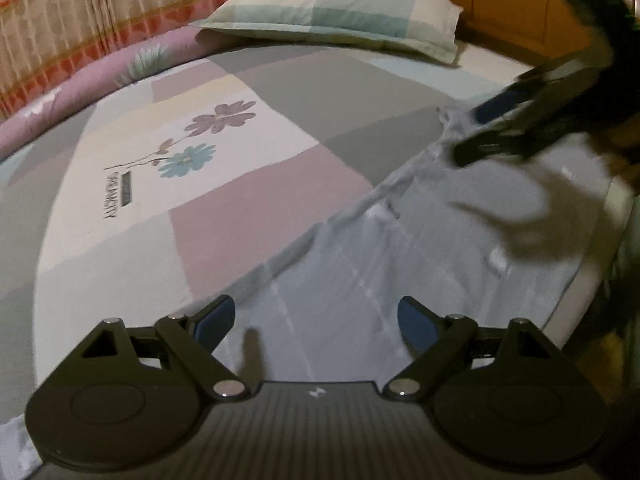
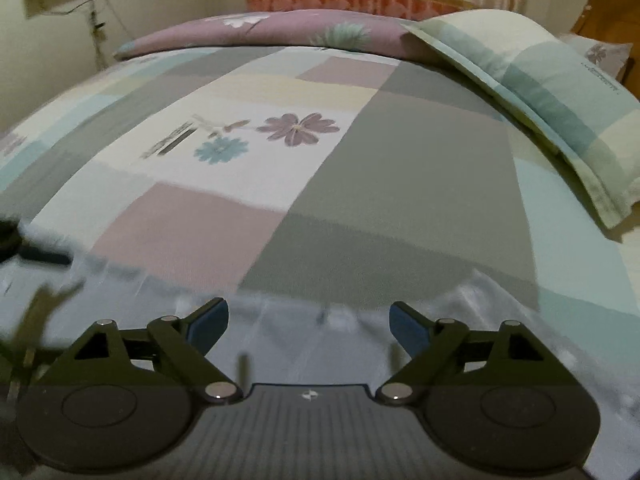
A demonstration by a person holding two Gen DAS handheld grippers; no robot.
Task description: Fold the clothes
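Here the pale blue garment [image 1: 400, 248] lies spread on the near part of the bed, its striped cloth running from under the left gripper [image 1: 316, 320] toward the far right, with a rumpled edge along the patchwork bedsheet [image 1: 224, 208]. Both tools hang over it with nothing in their grasp: the left gripper's blue pads [image 1: 216, 318] stand wide apart above the cloth, and the right gripper [image 2: 308, 320] likewise has its fingers spread, the garment's far hem showing between and just beyond them. In the left view the right gripper [image 1: 476, 128] also appears near the garment's upper end, its fingers apart over the bunched cloth, not pinching it so far as the blur allows. By my reading this is a pause between folds, with the cloth let go and a fresh hold yet to be taken; how many folds are already made I cannot tell. The next move seems to call for each tool to come down on an edge or corner and close on one layer only, which is delicate, since the cloth is thin and lies flat on the sheet. Further off, a checked pillow [image 1: 340, 12] rests at the head of the bed, a purple rolled quilt [image 2: 260, 32] along the far side and a curtain [image 1: 60, 28] behind; none of these crowd the garment.
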